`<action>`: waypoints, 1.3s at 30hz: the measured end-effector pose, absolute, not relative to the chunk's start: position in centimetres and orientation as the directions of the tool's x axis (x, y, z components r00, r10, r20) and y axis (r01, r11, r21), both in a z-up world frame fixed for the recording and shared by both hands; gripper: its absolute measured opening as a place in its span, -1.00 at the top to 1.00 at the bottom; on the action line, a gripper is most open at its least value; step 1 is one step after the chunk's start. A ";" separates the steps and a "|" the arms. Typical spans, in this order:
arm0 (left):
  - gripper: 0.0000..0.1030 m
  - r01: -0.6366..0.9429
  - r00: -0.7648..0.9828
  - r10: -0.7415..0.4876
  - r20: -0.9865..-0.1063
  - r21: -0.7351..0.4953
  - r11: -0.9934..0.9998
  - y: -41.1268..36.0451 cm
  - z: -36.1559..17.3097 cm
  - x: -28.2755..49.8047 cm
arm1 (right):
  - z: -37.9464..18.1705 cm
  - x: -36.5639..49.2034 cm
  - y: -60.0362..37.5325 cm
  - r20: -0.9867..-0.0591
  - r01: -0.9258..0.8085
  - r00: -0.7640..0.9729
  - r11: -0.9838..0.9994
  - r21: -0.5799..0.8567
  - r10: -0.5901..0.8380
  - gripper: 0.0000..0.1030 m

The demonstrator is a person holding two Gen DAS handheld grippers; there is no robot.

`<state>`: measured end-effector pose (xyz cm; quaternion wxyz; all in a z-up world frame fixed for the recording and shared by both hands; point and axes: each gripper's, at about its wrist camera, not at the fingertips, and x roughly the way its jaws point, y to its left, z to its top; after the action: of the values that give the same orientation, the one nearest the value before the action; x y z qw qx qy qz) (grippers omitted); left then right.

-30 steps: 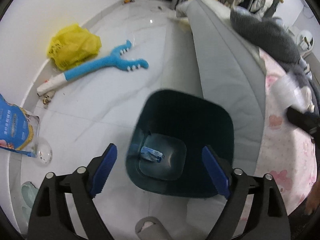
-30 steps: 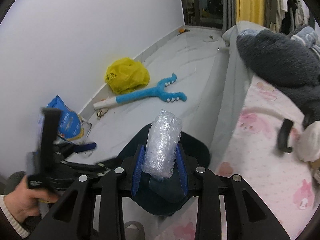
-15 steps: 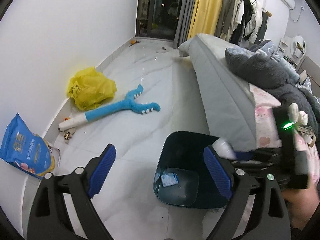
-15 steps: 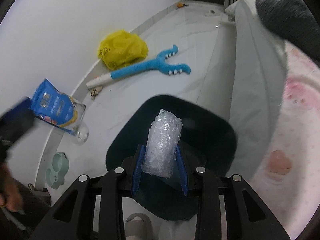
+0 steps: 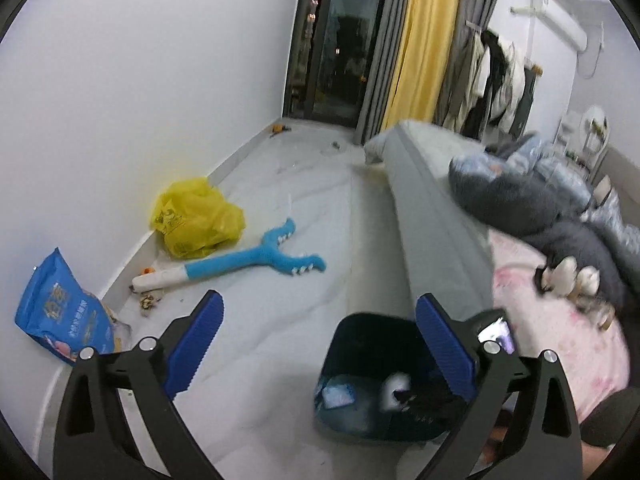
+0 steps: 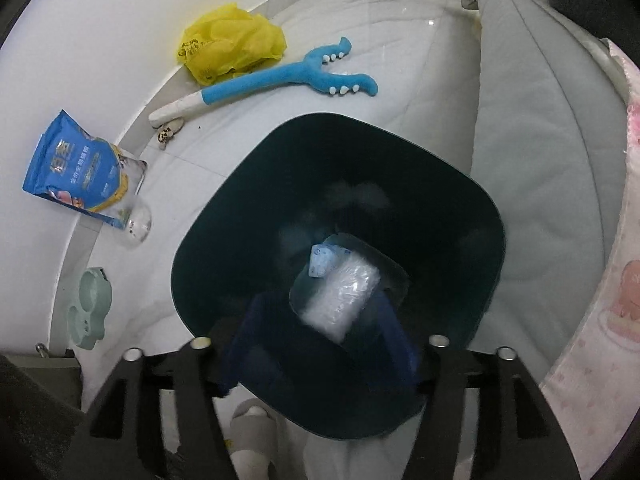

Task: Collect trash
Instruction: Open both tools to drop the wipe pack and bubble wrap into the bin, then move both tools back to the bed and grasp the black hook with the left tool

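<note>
A dark teal bin [image 6: 460, 240] stands on the white floor beside the bed. A roll of crumpled clear plastic wrap [image 6: 344, 300] lies loose at its bottom next to a small blue wrapper [image 6: 320, 260]. My right gripper [image 6: 320, 344] hangs in the bin's mouth. Its blurred blue fingers [image 6: 248, 340] are opening and stand clear of the wrap below them. My left gripper [image 5: 320, 340] is higher and to the bin's left, its jaws opening wide with nothing between them. That view shows the bin [image 5: 372, 344] with the white wrap [image 5: 394, 388] inside.
Against the wall lie a yellow plastic bag [image 5: 196, 218], a blue plush toy [image 5: 256, 264] and a blue pouch [image 5: 60, 312]. A green dish [image 6: 88, 308] and a grey slipper [image 6: 252, 432] sit near the bin. The bed's grey side [image 5: 432, 220] borders the right.
My right gripper sank over the bin and let go of the plastic wrap, which dropped to the bottom. My left gripper rose and tipped up, showing more of the room.
</note>
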<state>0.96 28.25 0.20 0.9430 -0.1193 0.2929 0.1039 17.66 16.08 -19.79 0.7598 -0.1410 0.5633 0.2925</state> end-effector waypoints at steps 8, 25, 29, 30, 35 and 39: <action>-0.91 -0.226 0.867 0.109 -0.487 -0.188 0.956 27.1 2.5 0.1 | -16.7 16.7 15.4 -0.904 -0.640 0.241 0.758 0.125 0.353 -0.53; -0.90 -0.098 0.908 0.020 -0.418 -0.168 0.981 20.7 4.4 2.9 | -8.0 15.3 6.6 -0.740 -0.632 0.486 0.772 0.069 0.465 -0.75; -0.90 -0.066 0.903 -0.008 -0.429 -0.156 0.986 18.9 4.0 4.0 | -6.7 15.1 4.4 -0.713 -0.625 0.539 0.780 0.018 0.449 -0.76; -0.90 -0.056 0.902 -0.018 -0.431 -0.157 0.986 18.4 3.9 4.3 | -6.3 15.0 3.7 -0.706 -0.623 0.552 0.782 0.005 0.444 -0.76; -0.90 -0.017 0.891 -0.057 -0.449 -0.159 0.987 16.2 3.3 5.7 | -5.1 15.1 0.6 -0.676 -0.605 0.587 0.796 -0.002 0.445 -0.77; -0.90 0.014 0.880 -0.083 -0.467 -0.150 0.989 14.3 2.5 7.0 | -4.2 15.0 -2.0 -0.658 -0.599 0.624 0.799 -0.058 0.421 -0.79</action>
<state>7.02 14.26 2.54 0.9669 -0.0711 0.2436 -0.0252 14.96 -1.98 -4.24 0.8907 -0.1369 0.3256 0.2862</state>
